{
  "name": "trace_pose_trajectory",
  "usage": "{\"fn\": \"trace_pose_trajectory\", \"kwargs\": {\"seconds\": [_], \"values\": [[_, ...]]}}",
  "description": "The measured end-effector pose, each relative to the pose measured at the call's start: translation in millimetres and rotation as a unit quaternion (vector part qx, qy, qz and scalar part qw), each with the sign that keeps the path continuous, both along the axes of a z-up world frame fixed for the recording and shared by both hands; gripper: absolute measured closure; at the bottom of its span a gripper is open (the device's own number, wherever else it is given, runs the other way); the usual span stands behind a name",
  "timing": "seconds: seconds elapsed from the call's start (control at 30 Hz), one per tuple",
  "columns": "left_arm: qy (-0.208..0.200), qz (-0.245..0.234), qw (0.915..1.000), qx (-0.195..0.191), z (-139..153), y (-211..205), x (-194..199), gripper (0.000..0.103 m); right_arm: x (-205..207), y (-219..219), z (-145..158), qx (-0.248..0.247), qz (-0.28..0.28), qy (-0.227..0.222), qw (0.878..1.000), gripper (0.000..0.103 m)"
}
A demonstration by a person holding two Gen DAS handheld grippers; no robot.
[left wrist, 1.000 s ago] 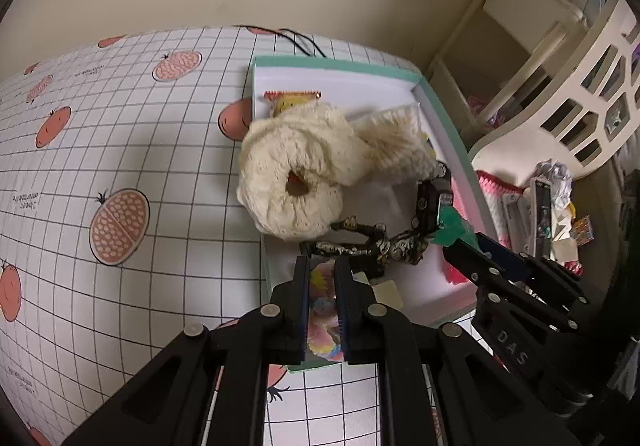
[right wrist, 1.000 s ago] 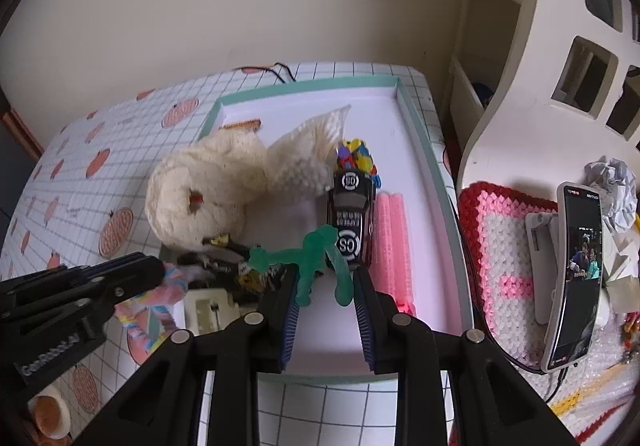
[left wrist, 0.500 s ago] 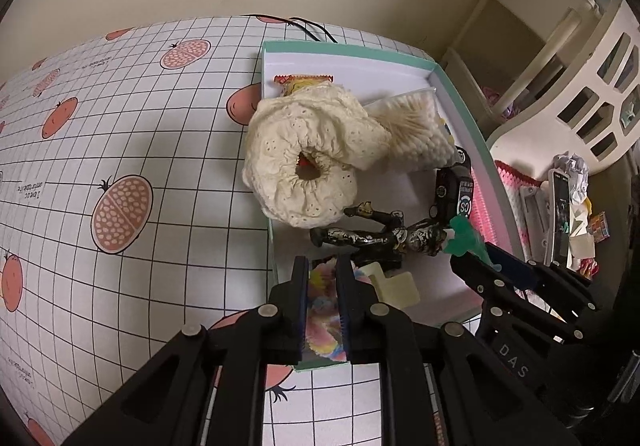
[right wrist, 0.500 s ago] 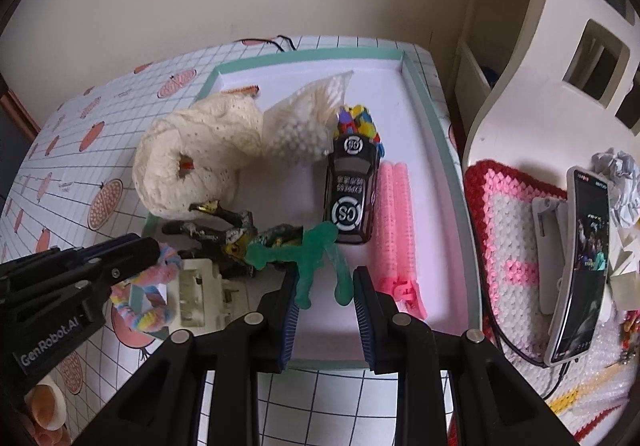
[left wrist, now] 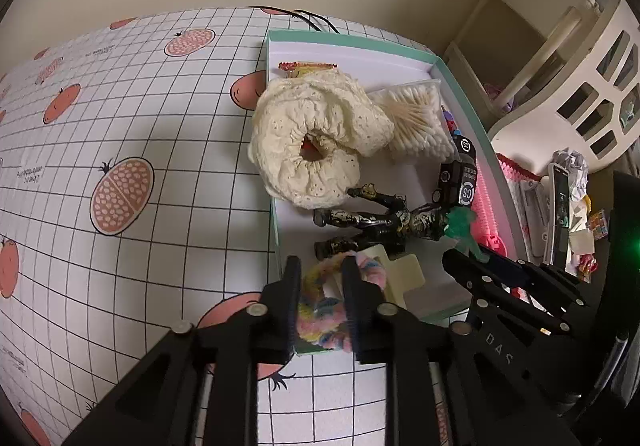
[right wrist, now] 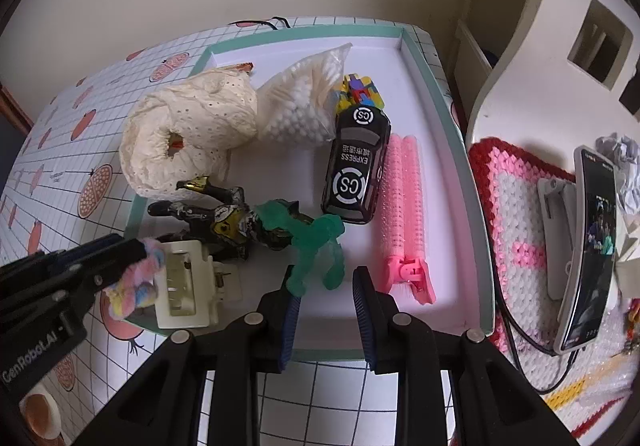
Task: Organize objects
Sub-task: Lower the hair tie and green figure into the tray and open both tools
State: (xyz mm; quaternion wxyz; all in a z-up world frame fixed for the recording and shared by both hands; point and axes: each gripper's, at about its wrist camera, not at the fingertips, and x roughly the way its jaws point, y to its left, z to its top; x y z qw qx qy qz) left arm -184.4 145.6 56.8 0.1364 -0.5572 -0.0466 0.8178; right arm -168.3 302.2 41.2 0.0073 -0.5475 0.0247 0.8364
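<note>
A teal-rimmed white tray [left wrist: 460,83] [right wrist: 440,93] holds the sorted items. My left gripper [left wrist: 320,278] hovers over the tray's near left corner. Its fingers are spread, and a pastel scrunchie [left wrist: 320,310] [right wrist: 132,286] lies loose between them, partly on a cream claw clip [right wrist: 184,286]. My right gripper [right wrist: 326,286] is open at the tray's near edge. A green rubbery figure [right wrist: 316,246] [left wrist: 460,221] lies on the tray floor just ahead of its fingertips, leaning against a dark action figure [right wrist: 224,213] [left wrist: 372,221].
Also in the tray are a cream lace ruffle [left wrist: 312,141], a bag of cotton swabs [right wrist: 304,101], a black toy car [right wrist: 356,165], a pink hair roller [right wrist: 400,205] and colourful blocks [right wrist: 356,89]. A phone on a stand [right wrist: 592,246] and a white shelf [right wrist: 552,45] are to the right.
The left fingers have spread wider and the scrunchie has relaxed into a ring. The right gripper has drawn back, leaving the green figure lying on the tray.
</note>
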Motion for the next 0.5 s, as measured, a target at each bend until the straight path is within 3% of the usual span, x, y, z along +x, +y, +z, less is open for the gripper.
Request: {"fn": "trace_pose_trajectory", "kwargs": {"seconds": [0.17, 0.23, 0.5], "values": [[0.001, 0.002, 0.9997, 0.025, -1, -5, 3, 0.066, 1, -1, 1, -0.003, -0.003, -0.003, 1.000, 0.072], [0.003, -0.002, 0.9995, 0.030, 0, -6, 5, 0.057, 2, 0, 3, -0.003, -0.008, 0.001, 1.000, 0.062], [0.017, 0.005, 0.9990, 0.040, 5, -12, 10, 0.051, 7, 2, 7, 0.005, -0.018, 0.005, 1.000, 0.062]]}}
